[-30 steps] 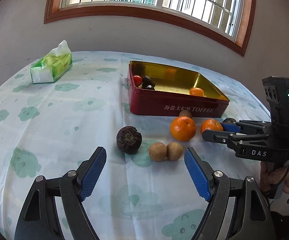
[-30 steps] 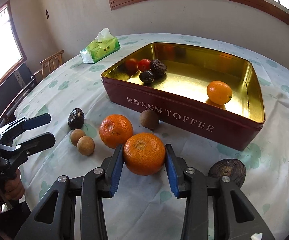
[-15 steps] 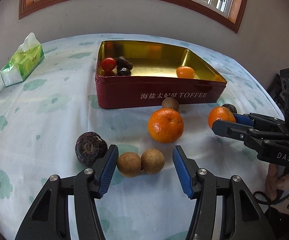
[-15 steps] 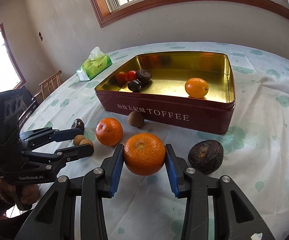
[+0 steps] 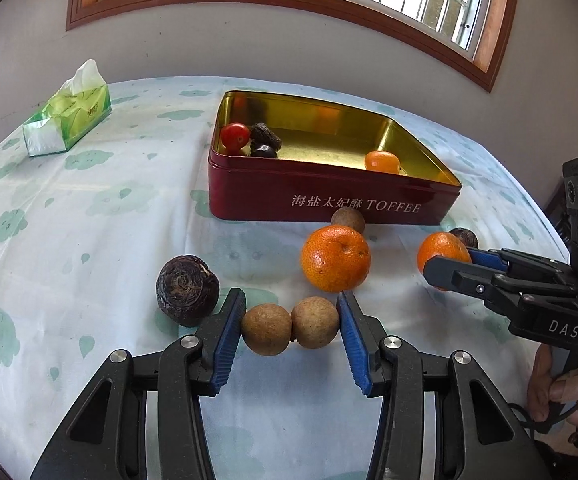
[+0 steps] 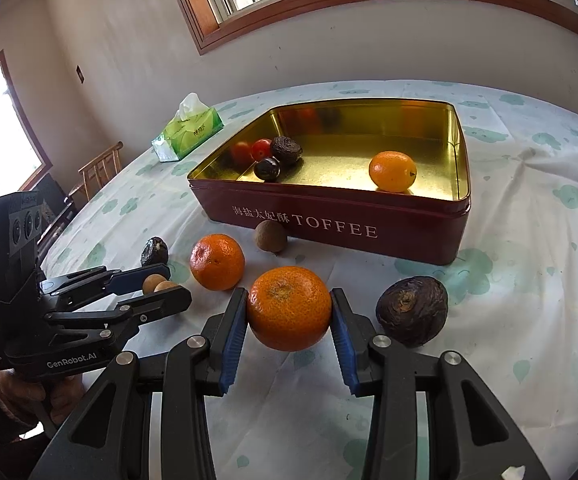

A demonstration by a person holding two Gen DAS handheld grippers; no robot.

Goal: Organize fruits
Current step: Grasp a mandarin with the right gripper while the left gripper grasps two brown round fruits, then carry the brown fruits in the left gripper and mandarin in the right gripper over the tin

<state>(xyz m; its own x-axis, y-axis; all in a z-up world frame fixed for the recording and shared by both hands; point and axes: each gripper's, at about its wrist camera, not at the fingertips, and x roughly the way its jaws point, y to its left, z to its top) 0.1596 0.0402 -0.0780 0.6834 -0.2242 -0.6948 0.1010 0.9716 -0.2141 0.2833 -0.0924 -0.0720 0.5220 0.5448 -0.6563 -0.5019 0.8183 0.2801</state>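
Left tool (image 5: 291,330): its jaws have just been closing and now bracket two brown longans (image 5: 291,330) lying side by side; both blue pads touch the pair. Right tool (image 6: 289,316): clamped on a mandarin (image 6: 289,308), one pad pressed to each side.

Toffee tin (image 5: 329,204): open, dark red with a gold interior, standing well in from the table's (image 5: 69,220) near edge. It holds a cherry tomato (image 5: 235,136), two dark fruits and a small orange (image 5: 382,161).

Loose on the cloth between the tin and the near edge: a second mandarin (image 5: 335,258), a single longan (image 5: 348,220) against the tin's front wall, and a dark wrinkled fruit (image 5: 187,290) just beside the left tool's outer finger. Another dark wrinkled fruit (image 6: 412,310) lies beside the right tool. A tissue pack (image 5: 69,122) sits near the far-left edge.
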